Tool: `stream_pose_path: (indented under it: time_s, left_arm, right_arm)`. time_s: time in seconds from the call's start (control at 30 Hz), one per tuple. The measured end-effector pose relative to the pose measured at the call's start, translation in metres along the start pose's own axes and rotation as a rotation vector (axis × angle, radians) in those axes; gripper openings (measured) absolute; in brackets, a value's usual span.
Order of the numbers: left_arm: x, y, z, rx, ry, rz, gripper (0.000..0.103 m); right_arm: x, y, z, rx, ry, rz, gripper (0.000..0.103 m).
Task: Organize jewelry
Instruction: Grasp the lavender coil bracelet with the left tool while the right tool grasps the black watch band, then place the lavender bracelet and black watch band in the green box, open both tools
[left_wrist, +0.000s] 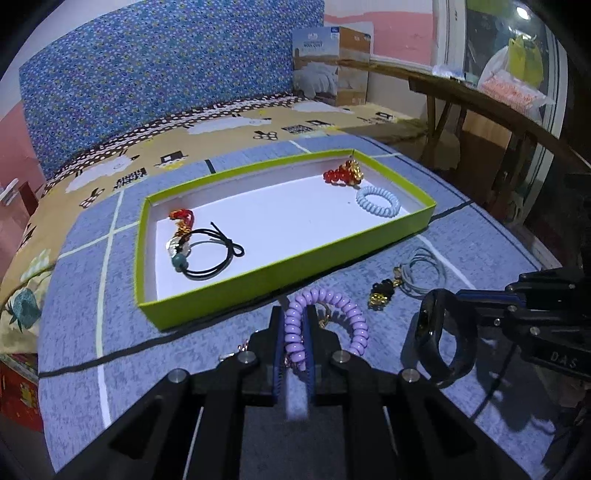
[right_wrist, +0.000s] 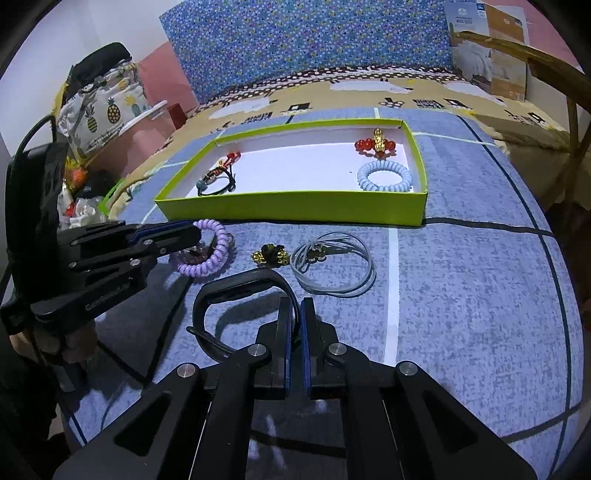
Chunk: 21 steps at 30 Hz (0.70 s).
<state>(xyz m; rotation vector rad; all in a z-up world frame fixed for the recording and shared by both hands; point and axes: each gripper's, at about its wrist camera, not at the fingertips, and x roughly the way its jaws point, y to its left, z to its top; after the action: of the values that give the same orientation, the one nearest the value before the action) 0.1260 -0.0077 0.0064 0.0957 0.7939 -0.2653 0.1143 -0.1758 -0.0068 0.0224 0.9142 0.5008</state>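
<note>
Left wrist view first: my left gripper (left_wrist: 294, 332) is clamped on the purple coil (left_wrist: 325, 321), which lies on the blue cloth (left_wrist: 480, 258) just in front of the tray (left_wrist: 295, 266), one side of its loop pinched between the pads. To its right sit the black charm (left_wrist: 382, 293) and the grey cord (left_wrist: 424, 271), both loose on the cloth. Furthest right, my right gripper (right_wrist: 295, 314) has its pads pressed together on the black band (right_wrist: 240, 291), gripping its strap. I judge this as the pick-up step for two pieces at once, with both grips made and nothing lifted clear yet. Next I would raise both straight up, carry them over the tray's near wall, and let go on the bare white floor between the black cord (left_wrist: 212, 254) and the pale coil (left_wrist: 378, 199). The purple coil may stretch and snag, so I would lift slowly.
</note>
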Motion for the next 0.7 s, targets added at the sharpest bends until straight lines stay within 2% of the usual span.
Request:
stream_pose_path:
  time_s: [0.37, 0.7]
  left_arm:
    - [-0.036, 0.011, -0.005, -0.104, -0.08, 0.024, 0.01]
    - [-0.031, 0.023, 0.02, -0.115, -0.108, 0.051, 0.01]
  right_arm:
    - [-0.024, 0.0, 0.004, 0.016, -0.075, 0.0, 0.004]
    - [-0.023, -0.009, 0.036, 0.018, -0.124, -0.038, 0.004]
